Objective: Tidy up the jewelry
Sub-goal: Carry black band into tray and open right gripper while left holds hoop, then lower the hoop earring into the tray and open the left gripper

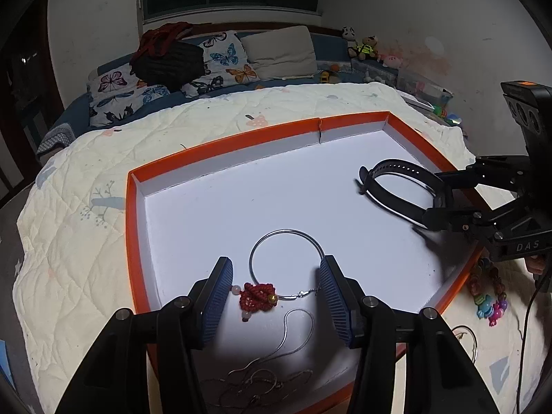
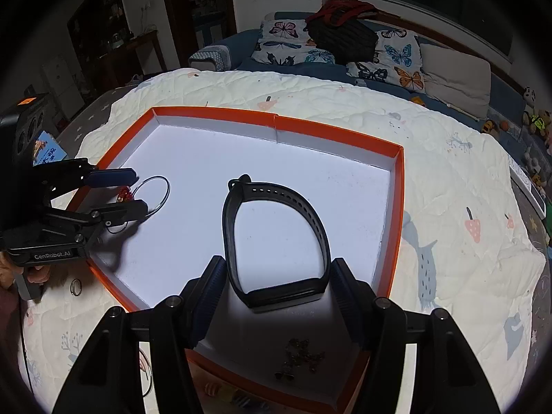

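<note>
Two grippers reach into an orange-rimmed tray (image 1: 220,145) with a white floor, set on a quilted bed. The left gripper (image 1: 276,296) stands spread apart around a silver bangle (image 1: 286,241) with a red knotted charm (image 1: 257,295), not squeezing it. The right gripper (image 2: 277,283) is likewise released, its fingers flanking a black watch band (image 2: 276,238) lying on the tray floor. A thin chain (image 1: 293,341) lies near the tray's front edge.

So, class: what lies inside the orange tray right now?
Inside the orange tray: a silver bangle with a red knot charm, a thin chain and a black watch band. The left gripper covers part of the chain.
</note>
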The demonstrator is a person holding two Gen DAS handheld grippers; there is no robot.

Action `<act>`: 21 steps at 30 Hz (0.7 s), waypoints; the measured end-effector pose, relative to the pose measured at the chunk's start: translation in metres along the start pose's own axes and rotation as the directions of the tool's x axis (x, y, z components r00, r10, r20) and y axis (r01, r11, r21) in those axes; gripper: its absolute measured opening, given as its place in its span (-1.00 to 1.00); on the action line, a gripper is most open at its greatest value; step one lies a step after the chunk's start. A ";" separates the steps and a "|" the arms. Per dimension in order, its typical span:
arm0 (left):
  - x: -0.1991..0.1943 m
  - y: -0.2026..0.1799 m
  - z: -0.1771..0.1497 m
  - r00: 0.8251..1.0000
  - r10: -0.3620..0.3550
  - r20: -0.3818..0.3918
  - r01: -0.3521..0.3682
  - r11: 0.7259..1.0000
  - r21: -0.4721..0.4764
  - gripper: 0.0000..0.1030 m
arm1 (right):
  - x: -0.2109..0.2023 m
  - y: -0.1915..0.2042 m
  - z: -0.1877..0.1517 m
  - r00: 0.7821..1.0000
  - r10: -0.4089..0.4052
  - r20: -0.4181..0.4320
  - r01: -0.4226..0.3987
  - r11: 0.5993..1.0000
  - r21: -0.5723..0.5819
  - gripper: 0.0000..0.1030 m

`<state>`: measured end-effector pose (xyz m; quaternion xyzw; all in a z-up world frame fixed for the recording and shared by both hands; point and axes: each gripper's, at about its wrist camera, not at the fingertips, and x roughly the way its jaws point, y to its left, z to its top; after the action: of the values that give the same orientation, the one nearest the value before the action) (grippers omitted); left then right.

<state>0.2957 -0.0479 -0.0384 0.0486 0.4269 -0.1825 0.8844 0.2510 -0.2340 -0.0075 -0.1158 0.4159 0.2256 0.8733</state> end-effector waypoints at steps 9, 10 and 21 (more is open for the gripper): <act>-0.008 -0.001 -0.009 1.000 0.007 0.003 -0.007 0.999 0.033 -0.55 | 0.000 0.000 -0.001 1.000 -0.009 0.000 0.009 1.000 -0.009 0.32; -0.008 -0.001 -0.010 1.000 0.012 0.002 -0.012 0.999 0.036 -0.56 | 0.000 0.000 -0.001 1.000 -0.011 -0.001 0.011 1.000 -0.010 0.32; -0.031 -0.006 -0.011 0.998 0.011 0.060 -0.012 1.000 0.019 -0.79 | -0.013 0.003 -0.004 0.999 -0.038 0.038 0.039 0.999 -0.024 0.30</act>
<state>0.2681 -0.0418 -0.0213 0.0541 0.3983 -0.1831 0.8972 0.2391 -0.2369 0.0000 -0.1303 0.3944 0.2162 0.8836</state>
